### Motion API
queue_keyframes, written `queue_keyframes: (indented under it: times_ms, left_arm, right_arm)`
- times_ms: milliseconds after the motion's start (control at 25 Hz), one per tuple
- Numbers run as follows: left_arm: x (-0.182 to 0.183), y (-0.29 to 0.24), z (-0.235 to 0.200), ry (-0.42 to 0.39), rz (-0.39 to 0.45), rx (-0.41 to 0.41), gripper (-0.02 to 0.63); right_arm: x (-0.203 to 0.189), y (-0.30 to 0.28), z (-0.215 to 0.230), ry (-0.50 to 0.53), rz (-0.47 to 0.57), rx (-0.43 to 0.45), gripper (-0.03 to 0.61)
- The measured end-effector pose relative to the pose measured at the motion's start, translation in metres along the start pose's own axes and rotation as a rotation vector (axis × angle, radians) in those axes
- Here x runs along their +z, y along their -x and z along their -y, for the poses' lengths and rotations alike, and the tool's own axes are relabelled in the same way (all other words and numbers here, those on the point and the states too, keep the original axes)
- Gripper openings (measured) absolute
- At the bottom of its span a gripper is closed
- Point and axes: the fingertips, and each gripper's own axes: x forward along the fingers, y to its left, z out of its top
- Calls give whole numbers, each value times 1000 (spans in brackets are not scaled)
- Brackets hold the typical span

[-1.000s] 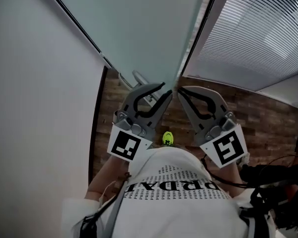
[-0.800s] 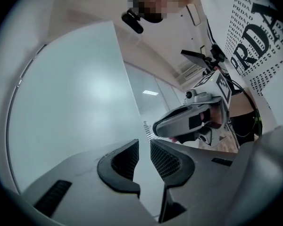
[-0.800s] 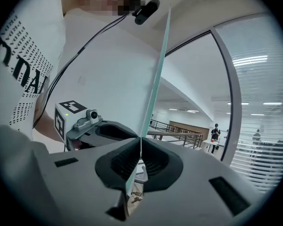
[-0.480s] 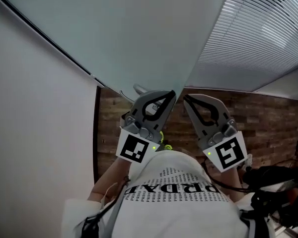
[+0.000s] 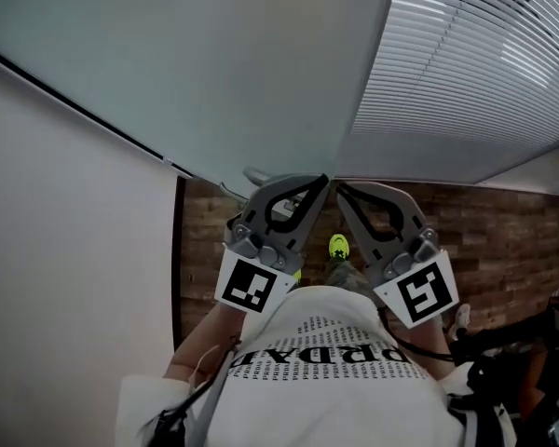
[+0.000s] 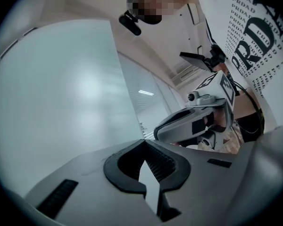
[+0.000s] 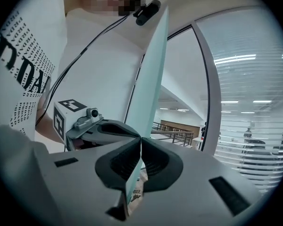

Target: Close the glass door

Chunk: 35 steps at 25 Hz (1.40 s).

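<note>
The frosted glass door (image 5: 214, 63) fills the upper left of the head view, and its free edge (image 5: 359, 119) runs down to my two grippers. My left gripper (image 5: 322, 182) is shut, with its tip against the door's lower edge beside a silver handle (image 5: 257, 176). Close beside it, my right gripper (image 5: 339, 188) is also shut and points at the same edge. From the left gripper view the pane (image 6: 70, 93) spreads wide beyond the shut left gripper (image 6: 144, 141). In the right gripper view the door's thin edge (image 7: 153, 69) rises behind the shut right gripper (image 7: 141, 139).
A glass wall with horizontal blinds (image 5: 484, 73) stands right of the door. A white wall (image 5: 65, 250) is on the left. Brown wood-plank floor (image 5: 503, 240) lies below, and the person's white printed shirt (image 5: 326, 361) fills the bottom.
The door has swung to the right, and the dark gap between its edge and the blinds wall has gone. Both grippers stayed at its edge and rose a little.
</note>
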Motion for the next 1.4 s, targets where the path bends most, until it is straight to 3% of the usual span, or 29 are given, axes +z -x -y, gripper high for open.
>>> queue_keyframes:
  times_ms: [320,480,640,1000,1120,1400]
  left_arm:
    - [-13,23,-7,-11,64,-14,3]
    - [-17,21,-13,-1,39,-3,3]
    - [-21,16,-8,41,5,11,3]
    - [-19,7,-8,65,58,-36,3]
    - [-23,5,-9,101,63,-6,3]
    - [-26,3,-17,97,53,96,3]
  right_arm:
    - [-5,-8,-11,41,-31,57,0]
    - [-7,-14,-12,49,-44,71,0]
    - [-10,-11,-13,46,-53,65,0]
    - [-12,-5,-3,-12,-36,10,0]
    - [-7,-8,-3,21,-15,57,0]
    - [2,-11,-18,57,13,162,0]
